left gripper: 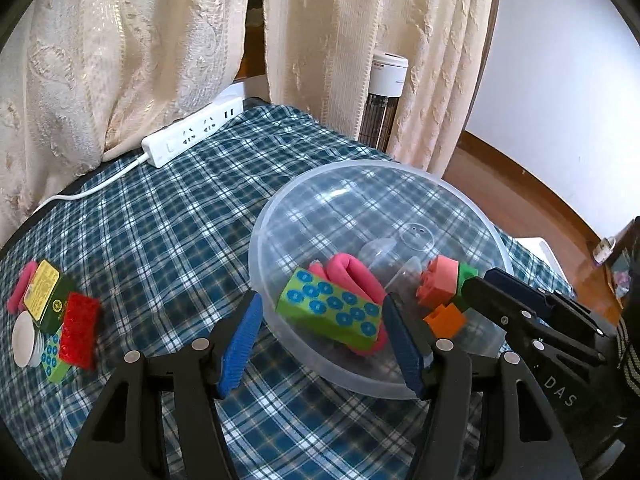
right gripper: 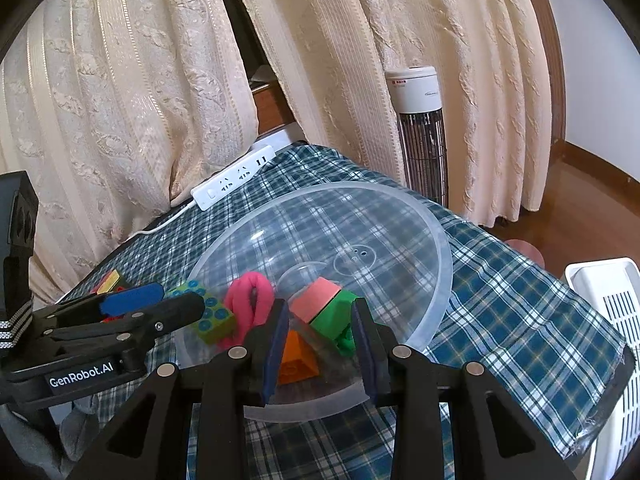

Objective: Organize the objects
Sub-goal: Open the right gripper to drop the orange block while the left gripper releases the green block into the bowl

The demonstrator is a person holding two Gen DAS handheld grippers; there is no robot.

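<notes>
Beside the clear bowl (left gripper: 472,216), only the left view shows a red brick (left gripper: 79,330); both grippers gape empty.

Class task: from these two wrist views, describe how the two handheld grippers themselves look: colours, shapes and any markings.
Both are black plastic with silver rivets and angular linkage arms. The left gripper has ribbed blue finger pads; seen from the right wrist, its body reads "GenRobot.AI" in white. The right gripper has darker navy pads; from the left wrist, white letters "DAS" show on its body. A black-and-white striped strap sits beside each.
</notes>
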